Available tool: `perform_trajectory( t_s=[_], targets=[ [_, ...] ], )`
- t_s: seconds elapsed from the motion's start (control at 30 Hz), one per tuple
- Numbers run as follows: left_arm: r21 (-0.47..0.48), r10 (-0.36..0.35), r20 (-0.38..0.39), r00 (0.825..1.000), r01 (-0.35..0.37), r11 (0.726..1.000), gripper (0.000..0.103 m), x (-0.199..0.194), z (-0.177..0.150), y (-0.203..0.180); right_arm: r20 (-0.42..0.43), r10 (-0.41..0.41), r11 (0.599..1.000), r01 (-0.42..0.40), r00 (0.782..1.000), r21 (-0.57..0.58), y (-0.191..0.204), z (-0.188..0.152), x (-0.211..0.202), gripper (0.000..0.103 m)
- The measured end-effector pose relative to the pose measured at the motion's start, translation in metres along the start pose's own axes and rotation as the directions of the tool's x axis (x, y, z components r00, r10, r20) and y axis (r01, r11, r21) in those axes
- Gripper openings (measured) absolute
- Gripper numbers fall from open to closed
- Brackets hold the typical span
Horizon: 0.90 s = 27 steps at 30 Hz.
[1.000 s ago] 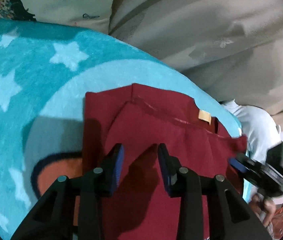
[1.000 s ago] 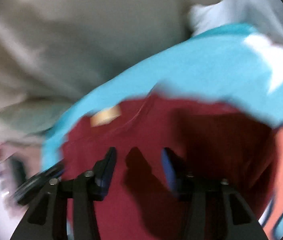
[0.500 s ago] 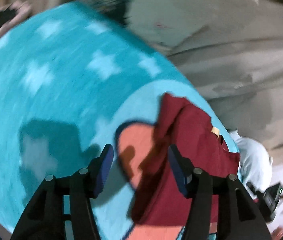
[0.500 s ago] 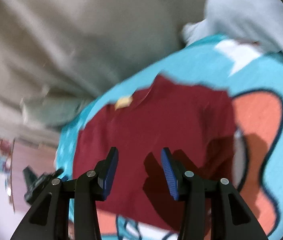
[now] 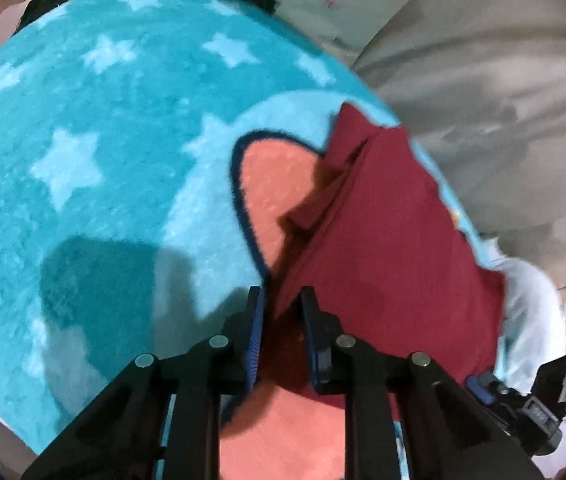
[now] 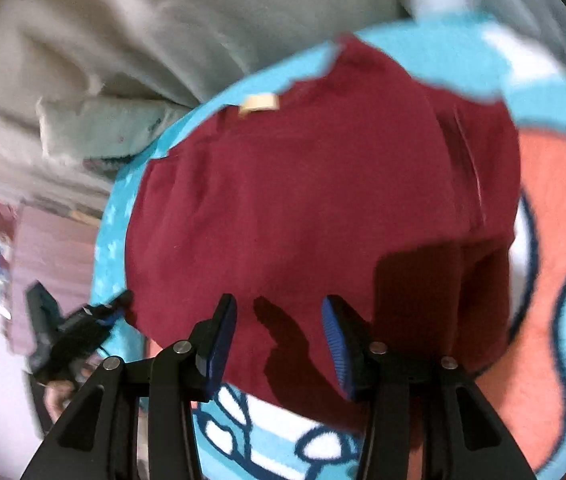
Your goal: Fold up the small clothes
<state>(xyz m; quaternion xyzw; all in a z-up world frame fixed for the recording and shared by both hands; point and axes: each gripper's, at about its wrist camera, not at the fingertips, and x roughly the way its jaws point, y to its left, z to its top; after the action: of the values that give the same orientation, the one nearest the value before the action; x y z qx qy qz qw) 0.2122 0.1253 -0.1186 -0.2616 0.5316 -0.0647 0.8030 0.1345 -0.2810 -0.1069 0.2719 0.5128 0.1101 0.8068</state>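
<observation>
- Two grippers over one maroon garment [image 6: 315,200], which lies part-folded on a teal star blanket [image 5: 95,120], near the blanket's far edge.
- Left gripper [image 5: 281,312]: fingers narrow, set astride the garment's near-left edge; cloth sits between the pads, but can't tell if they bite yet.
- Right gripper [image 6: 279,332]: fingers wide, holding nothing, hovering above the near hem.
- Risk 1: left pads may nip only the top layer at that edge, so the under layer lags and the fold opens up. Cause: stacked layers, seam ridge just ahead of the tips.
- Risk 2: pads could catch blanket pile along w/ cloth, dragging the blanket. Cause: plush nap right under the edge.
- Risk 3: a one-sided pull would skew the garment, since the right side is unheld.
- Around: tan label [image 6: 261,103] at the collar, far side; orange patch [image 5: 275,184] of the blanket print beside the garment; beige bedding [image 5: 483,80] beyond; pale blue cloth [image 5: 531,300] just off the blanket edge.
- In the way: nothing on the garment; each gripper shows at the edge of the other's view, so they work close together.
</observation>
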Motion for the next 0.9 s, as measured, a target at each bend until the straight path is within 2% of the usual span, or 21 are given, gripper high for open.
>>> perform_trajectory(
  t_s=[0.03,0.1,0.13,0.17,0.23,0.27,0.3,0.33,0.37,0.4,0.43,0.47,0.6,0.7,0.77,0.9],
  targets=[
    [0.009,-0.014,0.017,1.0,0.014,1.0,0.022,-0.008,-0.001,-0.001,0.006,0.01,0.999,-0.009,1.0,-0.05,0.014,0.001,-0.004,0.05],
    [0.024,-0.039,0.057,0.998,0.038,0.999,0.041,-0.021,-0.004,-0.003,-0.01,0.026,0.988,-0.027,1.0,-0.149,0.046,0.006,-0.004,0.05],
    [0.026,-0.053,0.067,0.996,0.051,0.998,0.056,-0.023,-0.005,-0.004,-0.024,0.033,0.981,-0.037,0.999,-0.189,0.062,0.01,0.0,0.051],
    [0.022,-0.072,0.078,0.994,0.07,0.997,0.066,-0.022,-0.005,-0.005,-0.043,0.042,0.974,-0.05,0.998,-0.22,0.076,0.014,0.008,0.051],
    [0.0,-0.075,0.064,0.995,0.075,0.997,0.072,-0.013,-0.003,-0.006,-0.082,0.041,0.966,-0.06,0.996,-0.25,0.103,0.027,0.031,0.051],
    [-0.024,-0.099,0.048,0.994,0.101,0.995,0.072,-0.002,-0.002,-0.006,-0.1,0.039,0.963,-0.064,0.994,-0.261,0.115,0.033,0.044,0.051],
    [-0.035,-0.12,0.039,0.992,0.121,0.992,0.072,0.006,-0.001,-0.007,-0.124,0.036,0.959,-0.069,0.992,-0.276,0.127,0.04,0.058,0.051],
    [-0.042,-0.128,0.024,0.991,0.129,0.991,0.067,0.013,-0.002,-0.008,-0.146,0.022,0.955,-0.064,0.989,-0.29,0.137,0.045,0.071,0.051],
    [-0.048,-0.118,-0.005,0.993,0.117,0.992,0.047,0.022,-0.004,-0.008,-0.179,-0.003,0.951,-0.053,0.984,-0.305,0.15,0.053,0.09,0.051],
    [-0.045,-0.099,-0.008,0.995,0.099,0.994,0.038,0.025,-0.005,-0.008,-0.2,-0.015,0.951,-0.047,0.98,-0.306,0.156,0.058,0.101,0.051],
    [-0.038,-0.095,-0.008,0.995,0.094,0.995,0.025,0.025,-0.005,-0.009,-0.221,-0.027,0.952,-0.042,0.975,-0.302,0.163,0.063,0.114,0.051],
    [-0.05,-0.13,-0.03,0.991,0.128,0.991,0.018,0.025,-0.005,-0.005,-0.243,-0.04,0.954,-0.035,0.969,-0.298,0.171,0.068,0.127,0.051],
    [-0.124,-0.253,-0.076,0.965,0.242,0.962,0.017,0.022,-0.003,0.011,-0.303,-0.155,0.945,0.052,0.94,-0.322,0.2,0.075,0.182,0.054],
    [-0.154,-0.299,-0.112,0.948,0.281,0.947,0.017,0.024,-0.003,0.015,-0.3,-0.258,0.923,0.142,0.918,-0.358,0.217,0.072,0.208,0.069],
    [-0.155,-0.312,-0.132,0.941,0.291,0.944,0.017,0.027,-0.001,0.014,-0.283,-0.334,0.888,0.2,0.899,-0.414,0.228,0.068,0.218,0.075],
    [-0.127,-0.32,-0.145,0.936,0.303,0.944,0.018,0.024,-0.001,0.009,-0.219,-0.521,0.754,0.324,0.825,-0.572,0.25,0.052,0.239,0.073]
  ],
)
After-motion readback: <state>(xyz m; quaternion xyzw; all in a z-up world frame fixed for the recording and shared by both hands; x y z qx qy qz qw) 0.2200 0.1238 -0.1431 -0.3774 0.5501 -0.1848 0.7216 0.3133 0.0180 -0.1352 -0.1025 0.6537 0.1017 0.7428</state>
